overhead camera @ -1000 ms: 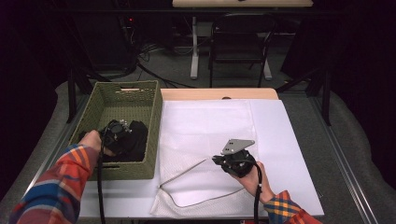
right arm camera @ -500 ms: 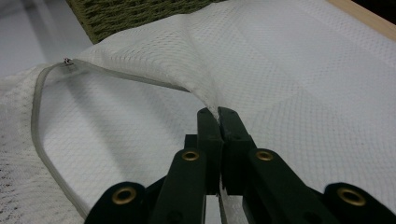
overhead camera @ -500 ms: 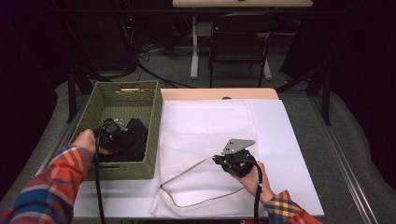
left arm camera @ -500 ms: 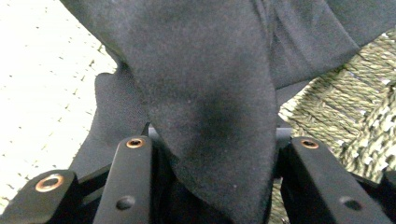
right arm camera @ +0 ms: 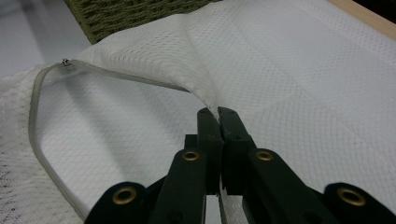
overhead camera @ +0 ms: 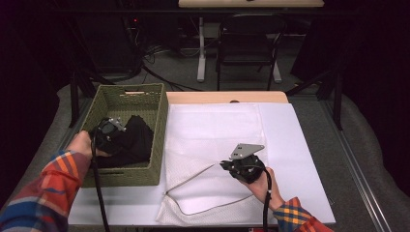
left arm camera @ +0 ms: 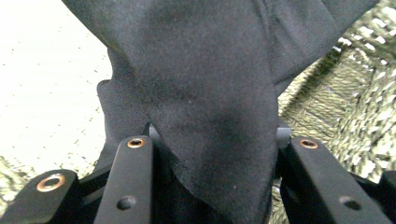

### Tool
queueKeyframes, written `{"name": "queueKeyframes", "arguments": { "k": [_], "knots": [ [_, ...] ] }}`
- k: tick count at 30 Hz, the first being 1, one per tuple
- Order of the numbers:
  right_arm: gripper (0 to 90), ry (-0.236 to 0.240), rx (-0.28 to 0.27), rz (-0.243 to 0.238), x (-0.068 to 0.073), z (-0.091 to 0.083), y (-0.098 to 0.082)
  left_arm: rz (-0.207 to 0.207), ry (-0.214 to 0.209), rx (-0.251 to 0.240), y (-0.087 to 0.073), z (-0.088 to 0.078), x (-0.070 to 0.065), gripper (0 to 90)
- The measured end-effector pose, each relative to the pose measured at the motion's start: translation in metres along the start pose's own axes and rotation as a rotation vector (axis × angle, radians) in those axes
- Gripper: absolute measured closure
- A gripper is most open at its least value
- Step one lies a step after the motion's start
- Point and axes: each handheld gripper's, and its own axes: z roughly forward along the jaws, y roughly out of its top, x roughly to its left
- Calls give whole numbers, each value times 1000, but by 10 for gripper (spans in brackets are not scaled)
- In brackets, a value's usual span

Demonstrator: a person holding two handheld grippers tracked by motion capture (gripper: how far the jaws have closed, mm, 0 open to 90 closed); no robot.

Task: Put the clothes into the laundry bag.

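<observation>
Left gripper closing on black cloth, not yet out of basket. Right gripper pinching mesh bag mouth open. Left: moving cloth into bag.

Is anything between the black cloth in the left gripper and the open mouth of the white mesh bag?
Yes. The basket's near-side wall stands between the black cloth and the mesh bag, so the cloth must clear it. The right gripper pinches the bag's upper layer, holding the mouth open.

Left gripper has lifted the black garment higher.
</observation>
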Motion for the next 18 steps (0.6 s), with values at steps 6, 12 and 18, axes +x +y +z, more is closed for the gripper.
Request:
{"name": "queueKeyframes", "arguments": {
  "k": [6, 12, 18],
  "knots": [
    [887, -1, -1, -1, 0, 0, 0, -1, 13, -10, 1, -9, 0, 600],
    [887, 0, 1, -2, 1, 0, 0, 15, 18, 8, 5, -16, -2, 601],
    [887, -2, -1, -1, 0, -1, 0, 26, 17, 11, 7, -24, -2, 601]
  ]
}}
